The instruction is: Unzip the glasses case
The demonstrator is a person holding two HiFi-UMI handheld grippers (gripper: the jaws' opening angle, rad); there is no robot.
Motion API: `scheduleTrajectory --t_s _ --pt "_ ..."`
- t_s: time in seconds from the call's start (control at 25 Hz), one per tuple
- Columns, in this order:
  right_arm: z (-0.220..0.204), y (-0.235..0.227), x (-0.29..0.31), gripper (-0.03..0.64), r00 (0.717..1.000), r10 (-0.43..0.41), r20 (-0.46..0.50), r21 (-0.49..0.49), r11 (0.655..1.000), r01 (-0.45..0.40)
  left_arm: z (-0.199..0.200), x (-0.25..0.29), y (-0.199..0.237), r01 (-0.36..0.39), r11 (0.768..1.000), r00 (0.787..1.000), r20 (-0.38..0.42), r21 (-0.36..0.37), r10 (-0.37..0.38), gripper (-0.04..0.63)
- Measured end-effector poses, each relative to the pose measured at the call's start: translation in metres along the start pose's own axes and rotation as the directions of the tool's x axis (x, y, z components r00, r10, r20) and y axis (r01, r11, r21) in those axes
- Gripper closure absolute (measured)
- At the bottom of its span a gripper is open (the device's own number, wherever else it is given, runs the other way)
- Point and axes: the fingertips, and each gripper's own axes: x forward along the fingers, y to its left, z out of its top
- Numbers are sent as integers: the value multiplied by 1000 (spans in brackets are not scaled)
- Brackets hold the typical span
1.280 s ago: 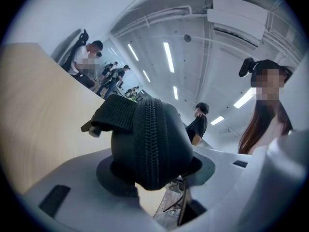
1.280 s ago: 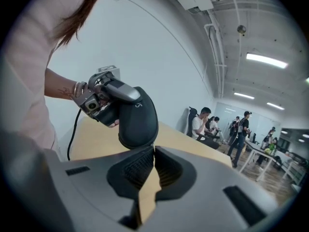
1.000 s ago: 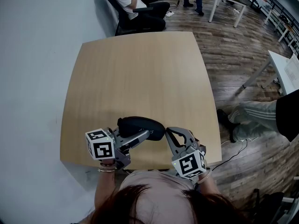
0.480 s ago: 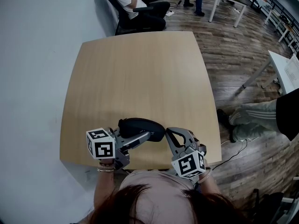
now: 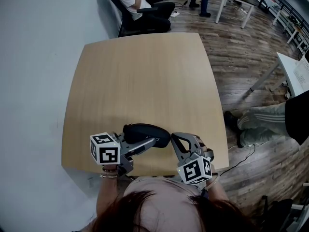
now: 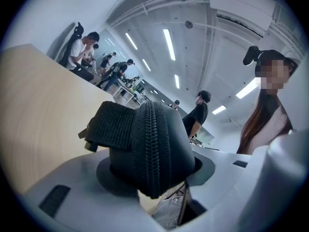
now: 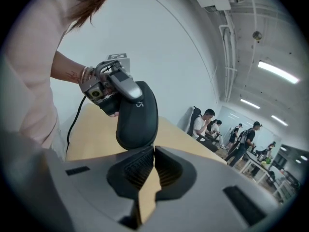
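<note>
- Left gripper view: gripping glasses case (image 6: 149, 146) across its body with left gripper (image 5: 145, 143).
- Right gripper (image 7: 153, 152) pinched together at case's end, over table's (image 5: 145, 81) near edge.
- Could miss the zip pull, or twist the case loose when tugging.

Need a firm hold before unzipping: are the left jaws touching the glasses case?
Touching. The left gripper view shows the glasses case wedged between the jaws of the left gripper, both pressing on its sides with no gap.
</note>
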Motion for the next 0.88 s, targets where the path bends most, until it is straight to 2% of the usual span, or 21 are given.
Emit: scheduleTrajectory --t_s 0.4,0.88 --pt "-5 2 1 598 1000 -5 -28 -51 999 3 -9 5 0 -14 999 997 -80 40 17 371" --pt "-8 5 3 598 999 5 -44 -79 997 -8 -16 8 3 -18 998 991 -131 53 25 371"
